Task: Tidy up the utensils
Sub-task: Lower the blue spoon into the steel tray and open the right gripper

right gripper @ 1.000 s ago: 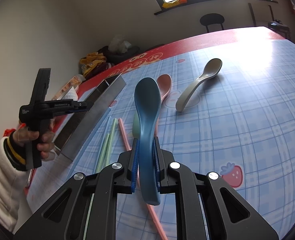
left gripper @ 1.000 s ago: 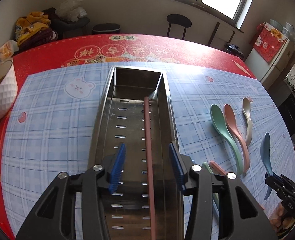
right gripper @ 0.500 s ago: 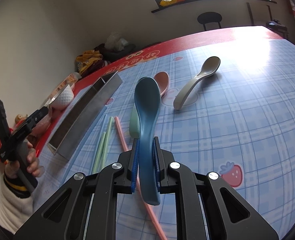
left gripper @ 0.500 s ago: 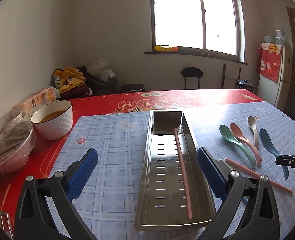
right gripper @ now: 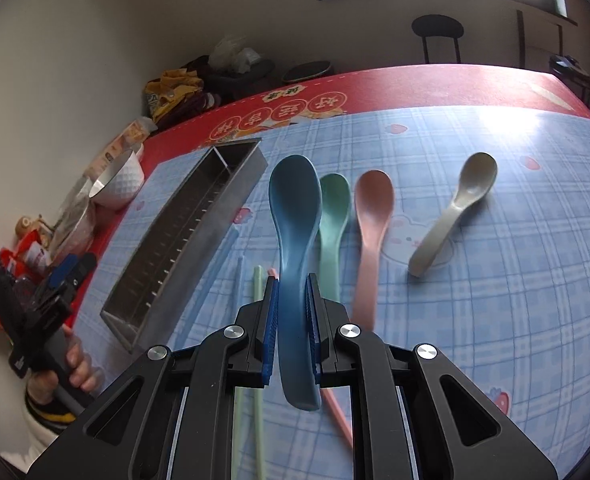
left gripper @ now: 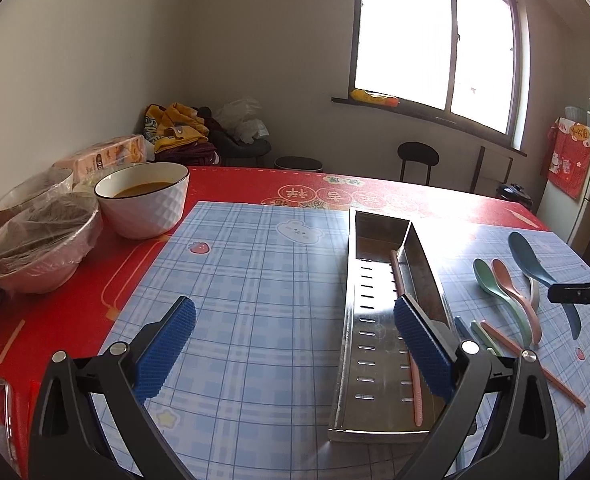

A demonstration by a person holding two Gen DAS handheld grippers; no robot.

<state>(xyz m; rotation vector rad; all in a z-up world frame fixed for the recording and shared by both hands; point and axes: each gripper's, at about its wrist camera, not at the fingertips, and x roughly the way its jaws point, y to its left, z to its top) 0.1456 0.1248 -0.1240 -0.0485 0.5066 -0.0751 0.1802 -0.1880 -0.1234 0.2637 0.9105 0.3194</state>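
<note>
Now wide-spread, empty left gripper (left gripper: 291, 344); right gripper (right gripper: 291, 312) clamping blue spoon (right gripper: 295, 216), newly lifted.

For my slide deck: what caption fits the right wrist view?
Right gripper grips a blue spoon above green, pink and beige spoons beside the steel tray.

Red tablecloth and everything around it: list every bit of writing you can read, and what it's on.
Red tablecloth: Chinese characters in round medallions, upside down, too blurred to read.
Tissue pack: printing, illegible.
Red hanging cloth: a gold mark, unreadable.
Nothing else carries text.
</note>
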